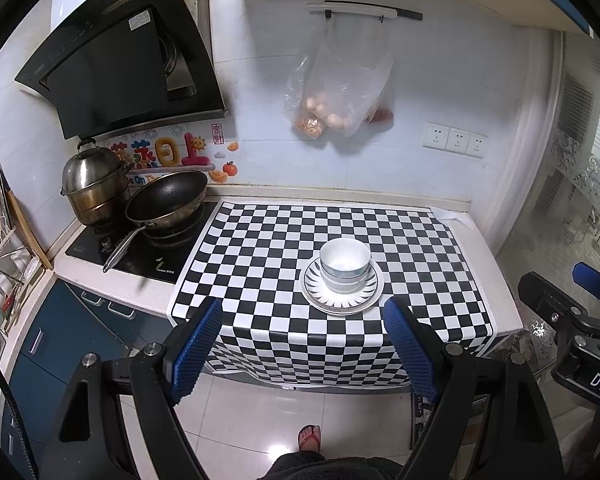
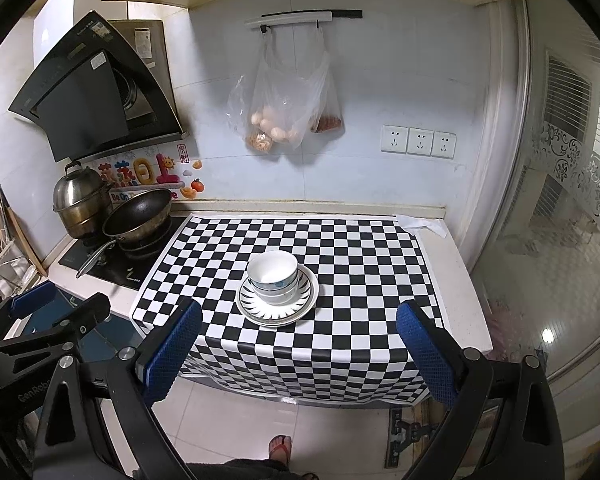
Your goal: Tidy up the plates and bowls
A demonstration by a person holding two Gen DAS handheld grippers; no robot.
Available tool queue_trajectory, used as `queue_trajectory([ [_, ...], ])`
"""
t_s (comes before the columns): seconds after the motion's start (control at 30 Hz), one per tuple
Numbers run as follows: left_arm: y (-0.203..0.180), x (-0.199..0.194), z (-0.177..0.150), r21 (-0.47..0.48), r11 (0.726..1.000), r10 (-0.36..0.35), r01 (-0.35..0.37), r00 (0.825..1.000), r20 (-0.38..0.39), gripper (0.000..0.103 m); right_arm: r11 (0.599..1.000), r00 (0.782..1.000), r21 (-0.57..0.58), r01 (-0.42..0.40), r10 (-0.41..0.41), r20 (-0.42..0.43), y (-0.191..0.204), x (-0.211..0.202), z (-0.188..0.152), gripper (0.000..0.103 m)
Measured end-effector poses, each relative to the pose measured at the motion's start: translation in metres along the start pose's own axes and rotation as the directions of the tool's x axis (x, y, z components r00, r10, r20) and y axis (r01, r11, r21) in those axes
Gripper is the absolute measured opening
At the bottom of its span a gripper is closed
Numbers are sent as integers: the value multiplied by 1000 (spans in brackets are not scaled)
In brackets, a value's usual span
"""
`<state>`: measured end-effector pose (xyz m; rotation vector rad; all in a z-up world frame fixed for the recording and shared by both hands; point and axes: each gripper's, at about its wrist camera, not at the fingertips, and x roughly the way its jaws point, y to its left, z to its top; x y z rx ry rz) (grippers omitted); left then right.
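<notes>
A stack of white bowls (image 1: 345, 266) with blue bands sits nested on stacked white plates (image 1: 342, 300) with a black ray pattern, on the checkered cloth (image 1: 260, 248). In the right wrist view the bowls (image 2: 273, 276) and plates (image 2: 278, 312) show the same way. My left gripper (image 1: 304, 312) is open and empty, held back from the counter's front edge, above the floor. My right gripper (image 2: 300, 316) is open and empty, also back from the counter. Each gripper shows in the other's view: the right one (image 1: 596, 284) and the left one (image 2: 32, 296).
A black wok (image 1: 166, 200) and a steel steamer pot (image 1: 90, 188) stand on the stove at left. A dish rack (image 1: 0, 264) is at far left. Plastic bags (image 1: 340, 92) hang on the wall. Sockets (image 1: 454, 140) are at right. A sandalled foot (image 1: 309, 438) is on the floor.
</notes>
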<state>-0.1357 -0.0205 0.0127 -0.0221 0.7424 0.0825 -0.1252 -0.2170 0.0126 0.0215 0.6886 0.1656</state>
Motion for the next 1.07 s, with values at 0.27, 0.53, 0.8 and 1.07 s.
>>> queue_trajectory([
  [0.27, 2, -1, -2, -6, 1000, 4, -4, 1000, 3, 82, 1000, 1000, -1, 2, -2, 3, 1, 2, 0, 100],
  [0.53, 3, -1, -2, -6, 1000, 8, -8, 1000, 4, 82, 1000, 1000, -3, 4, -4, 7, 2, 1, -1, 100],
  [0.8, 3, -1, -2, -11, 1000, 3, -3, 1000, 11, 82, 1000, 1000, -6, 5, -5, 10, 1, 1, -1, 100],
  [1.07, 4, -5, -4, 0, 1000, 23, -23, 999, 29, 82, 1000, 1000, -4, 5, -4, 8, 2, 0, -1, 100],
])
